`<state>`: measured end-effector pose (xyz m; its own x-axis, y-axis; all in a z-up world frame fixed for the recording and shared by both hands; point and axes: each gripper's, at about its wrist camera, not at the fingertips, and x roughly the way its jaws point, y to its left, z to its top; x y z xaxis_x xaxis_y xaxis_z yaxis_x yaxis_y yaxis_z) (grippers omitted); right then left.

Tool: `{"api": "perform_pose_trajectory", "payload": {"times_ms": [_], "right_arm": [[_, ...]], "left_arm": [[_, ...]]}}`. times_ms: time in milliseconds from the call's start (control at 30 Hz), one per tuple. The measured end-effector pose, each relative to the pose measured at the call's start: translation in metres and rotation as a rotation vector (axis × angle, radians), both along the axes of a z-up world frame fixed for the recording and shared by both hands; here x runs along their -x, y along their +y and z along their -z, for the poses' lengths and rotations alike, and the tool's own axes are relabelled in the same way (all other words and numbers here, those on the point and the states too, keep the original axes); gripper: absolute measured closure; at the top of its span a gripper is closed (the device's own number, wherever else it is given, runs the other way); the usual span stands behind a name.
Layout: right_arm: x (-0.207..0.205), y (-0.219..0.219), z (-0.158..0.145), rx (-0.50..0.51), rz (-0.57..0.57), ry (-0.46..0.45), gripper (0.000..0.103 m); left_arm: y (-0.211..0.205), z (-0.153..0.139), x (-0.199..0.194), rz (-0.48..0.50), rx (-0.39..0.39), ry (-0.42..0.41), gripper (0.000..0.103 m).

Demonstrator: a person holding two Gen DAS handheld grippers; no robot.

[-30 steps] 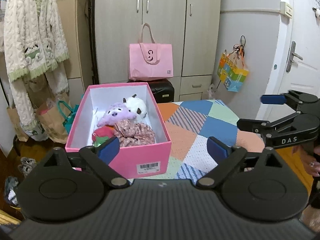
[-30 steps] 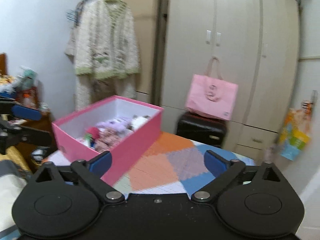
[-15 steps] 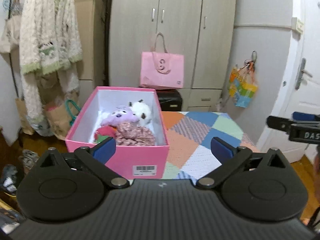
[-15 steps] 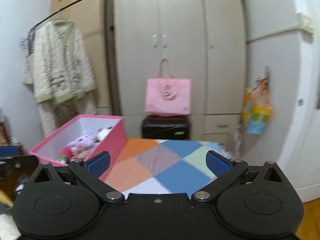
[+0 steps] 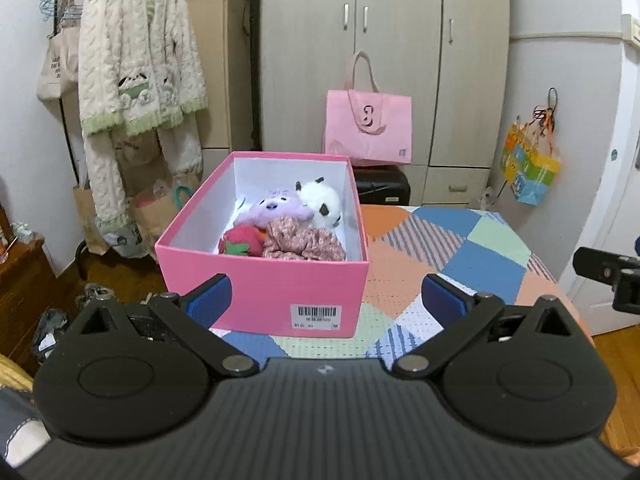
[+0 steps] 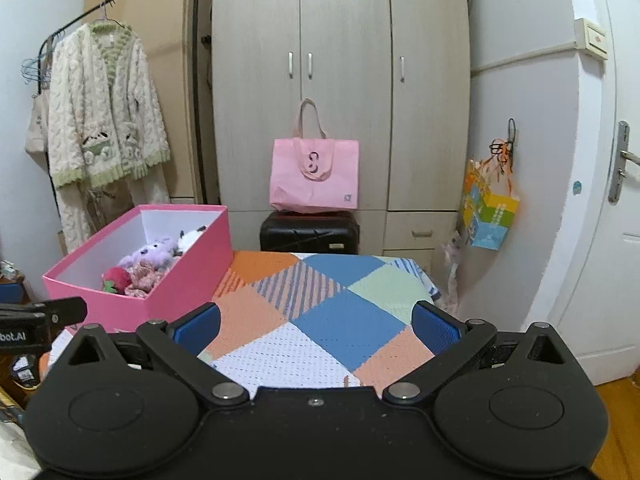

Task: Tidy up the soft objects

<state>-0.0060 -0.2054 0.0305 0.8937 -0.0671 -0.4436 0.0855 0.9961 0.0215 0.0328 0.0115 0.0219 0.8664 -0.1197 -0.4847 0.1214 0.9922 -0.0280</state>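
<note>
An open pink box point(image 5: 264, 280) stands on the left part of a table with a patchwork cloth point(image 5: 440, 256). In it lie a purple plush point(image 5: 276, 210), a white panda plush point(image 5: 322, 202), a red strawberry plush point(image 5: 240, 240) and a floral scrunchie point(image 5: 304, 242). My left gripper point(image 5: 326, 300) is open and empty, in front of the box. My right gripper point(image 6: 316, 326) is open and empty, above the cloth point(image 6: 320, 312), right of the box point(image 6: 180, 292). The plush toys point(image 6: 154, 250) also show there.
A pink tote bag point(image 6: 314, 178) sits on a black suitcase point(image 6: 310, 234) before a wardrobe point(image 6: 340, 80). A knitted cardigan point(image 5: 138, 60) hangs on a rack at left. A colourful bag point(image 6: 488, 208) hangs by the white door point(image 6: 600, 200).
Both grippers have pulled back from the table and apart from each other. The right view has swung right, from the box to the wardrobe. The box's contents are unchanged.
</note>
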Motion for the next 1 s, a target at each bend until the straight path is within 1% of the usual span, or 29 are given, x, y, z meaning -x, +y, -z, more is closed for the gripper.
{"api": "perform_pose_trajectory", "payload": {"times_ms": [67,133,433,500,567,733,867,1000], "right_arm": [[0.0,0.001,0.001,-0.009,0.003,0.014,0.0],[-0.001,-0.002,0.002,-0.036,-0.001,0.027,0.0],[0.006,0.006,0.001,0.007,0.03,0.026,0.0],[0.007,0.008,0.002,0.027,0.043,0.022,0.0],[0.006,0.01,0.003,0.041,0.056,0.019,0.0],[0.007,0.013,0.003,0.043,0.067,0.014,0.0],[0.006,0.016,0.005,0.055,0.076,0.011,0.0],[0.006,0.02,0.006,0.067,0.076,0.001,0.0]], "left_arm": [[0.002,0.003,0.002,-0.017,0.027,0.001,0.0],[0.003,0.004,0.004,-0.018,0.035,0.005,0.0],[-0.002,0.002,0.012,-0.001,-0.034,-0.048,0.0],[-0.003,0.002,0.009,0.009,-0.041,-0.038,0.0],[-0.003,0.002,0.008,0.01,-0.028,-0.034,0.0],[-0.005,0.002,0.009,0.01,-0.057,-0.041,0.0],[-0.003,0.003,0.007,0.009,-0.052,-0.035,0.0],[-0.005,0.005,0.007,0.0,-0.08,-0.037,0.0]]}}
